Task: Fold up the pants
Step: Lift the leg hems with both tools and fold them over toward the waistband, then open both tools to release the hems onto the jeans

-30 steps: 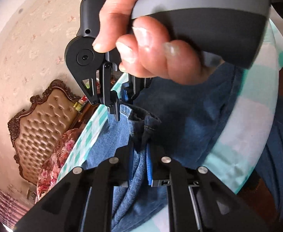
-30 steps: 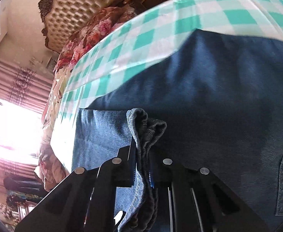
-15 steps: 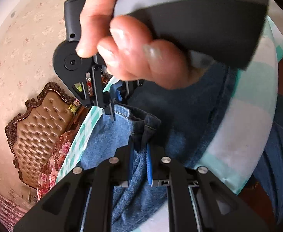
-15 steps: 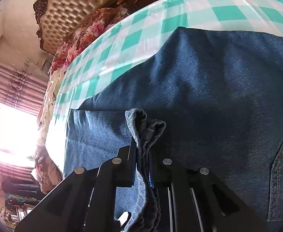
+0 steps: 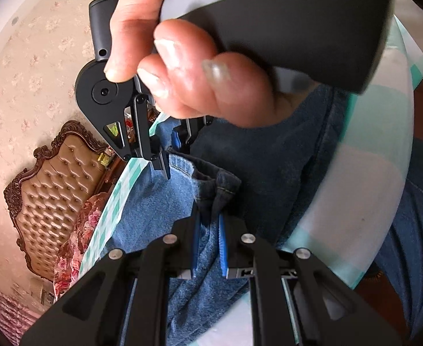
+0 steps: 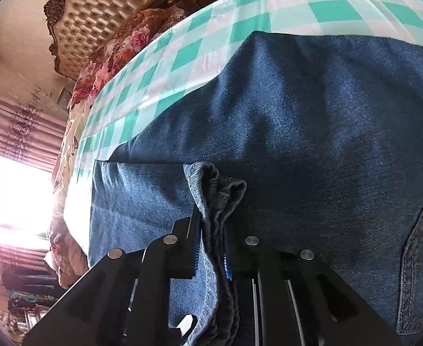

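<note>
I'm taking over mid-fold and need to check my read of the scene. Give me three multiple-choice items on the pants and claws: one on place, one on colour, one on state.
1. Where do the jeans lie?
A. on a checked cloth
B. on a bare wooden floor
C. over a chair back

2. What colours is the checked cloth?
A. red and black
B. teal and white
C. plain yellow

3. What is the right claw doing?
A. hanging open above the denim
B. clamped on a bunched hem
C. gripping the headboard

Answers: 1 A, the cloth shows around the denim. 2 B, teal and white squares. 3 B, the hem stands pinched between its fingers; the left claw grips denim likewise.
</note>
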A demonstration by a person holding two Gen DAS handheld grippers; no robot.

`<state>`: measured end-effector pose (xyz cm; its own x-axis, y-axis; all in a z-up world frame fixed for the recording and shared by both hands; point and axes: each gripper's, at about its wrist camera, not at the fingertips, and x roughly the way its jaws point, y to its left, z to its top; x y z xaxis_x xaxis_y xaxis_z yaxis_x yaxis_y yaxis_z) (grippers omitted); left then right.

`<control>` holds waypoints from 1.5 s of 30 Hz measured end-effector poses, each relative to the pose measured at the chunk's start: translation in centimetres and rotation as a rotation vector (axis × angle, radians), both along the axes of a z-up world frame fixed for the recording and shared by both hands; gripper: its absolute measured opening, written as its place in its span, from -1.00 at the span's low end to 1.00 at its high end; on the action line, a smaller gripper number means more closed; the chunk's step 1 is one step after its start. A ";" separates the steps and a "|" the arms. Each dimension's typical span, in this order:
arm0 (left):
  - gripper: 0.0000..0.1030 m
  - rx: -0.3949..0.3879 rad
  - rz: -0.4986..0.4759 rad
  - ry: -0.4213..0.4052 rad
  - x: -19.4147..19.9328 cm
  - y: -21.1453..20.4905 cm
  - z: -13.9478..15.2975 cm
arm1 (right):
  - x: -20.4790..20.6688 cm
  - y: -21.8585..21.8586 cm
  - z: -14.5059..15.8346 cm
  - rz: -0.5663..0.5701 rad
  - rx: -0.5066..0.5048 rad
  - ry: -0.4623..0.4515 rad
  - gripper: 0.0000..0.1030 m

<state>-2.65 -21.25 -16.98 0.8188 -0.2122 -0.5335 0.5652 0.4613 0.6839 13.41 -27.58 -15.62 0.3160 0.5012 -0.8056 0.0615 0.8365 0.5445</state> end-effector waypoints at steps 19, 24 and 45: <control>-0.85 -0.680 0.583 0.250 5.9 21.0 7.5 | -7.8 8.1 5.5 0.016 -0.436 -0.390 0.23; -0.97 -0.707 0.721 0.456 8.2 26.2 3.4 | -8.1 10.0 1.1 0.080 -0.548 -0.300 0.18; -0.93 -0.616 0.691 0.510 26.2 22.5 4.3 | -9.1 11.1 0.4 0.108 -0.622 -0.326 0.24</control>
<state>23.57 1.21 -12.72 0.5741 -0.1371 -0.8072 0.2020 0.9791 -0.0227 4.32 -16.44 -15.21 0.5637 0.0211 -0.8257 -0.1242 0.9905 -0.0595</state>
